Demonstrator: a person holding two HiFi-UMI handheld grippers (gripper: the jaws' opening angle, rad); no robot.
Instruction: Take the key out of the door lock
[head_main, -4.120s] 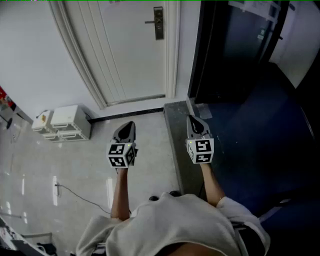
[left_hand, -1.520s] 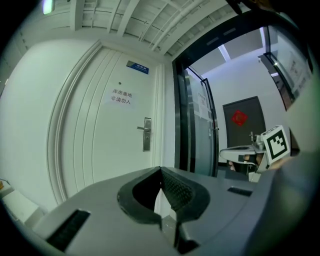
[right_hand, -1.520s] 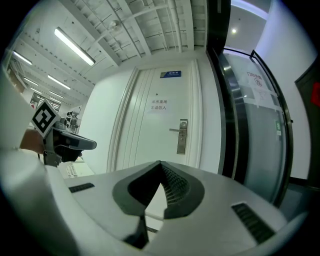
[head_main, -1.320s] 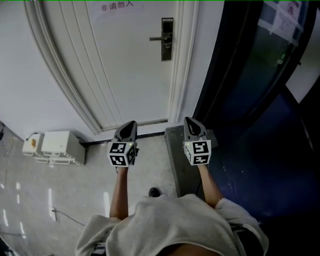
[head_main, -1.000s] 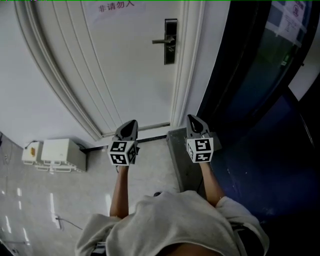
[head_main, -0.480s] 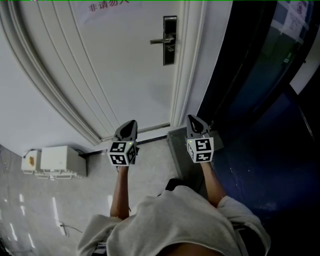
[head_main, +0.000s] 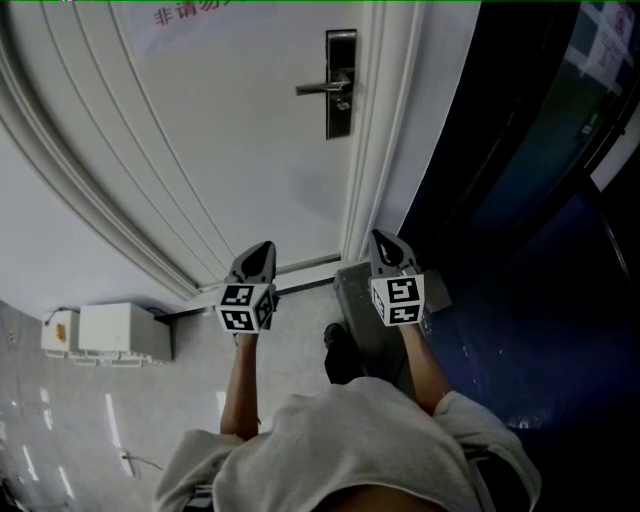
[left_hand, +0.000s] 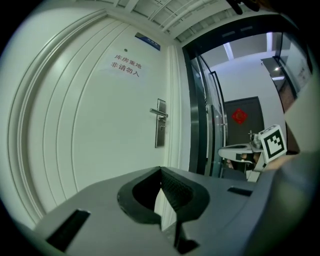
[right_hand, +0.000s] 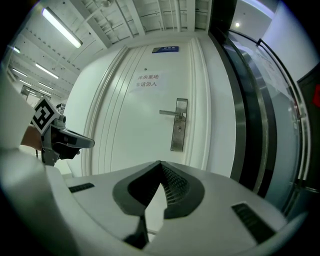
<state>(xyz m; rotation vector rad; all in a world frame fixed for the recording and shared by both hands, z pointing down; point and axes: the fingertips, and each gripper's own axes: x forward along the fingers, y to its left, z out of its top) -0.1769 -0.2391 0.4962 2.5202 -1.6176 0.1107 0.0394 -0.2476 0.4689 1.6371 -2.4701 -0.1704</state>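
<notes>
Starting at the far left, a white box (head_main: 110, 328) sits on the glossy floor (head_main: 60, 430) against the wall. Next to it rises the door (head_main: 230, 150), white with raised mouldings, and a paper notice (left_hand: 126, 65) is stuck high on it. The left tool (head_main: 262, 250) is held out roughly level toward the door and well short of it. Its jaws are clenched tip to tip with nothing between them. A dark shoe (head_main: 335, 352) shows on the floor between the two forearms. Higher up, near the door's right edge, a metal lock plate (head_main: 340, 84) carries a lever handle (head_main: 318, 87) that points left. The keyhole lies under the handle on that plate. The key is too small to make out in any view. The right tool (head_main: 381, 238) is held beside the left one, apart from it and well apart from the lock plate. Its jaws are also pressed together and empty. Right of the door frame stands a dark glass wall (head_main: 520, 140).
</notes>
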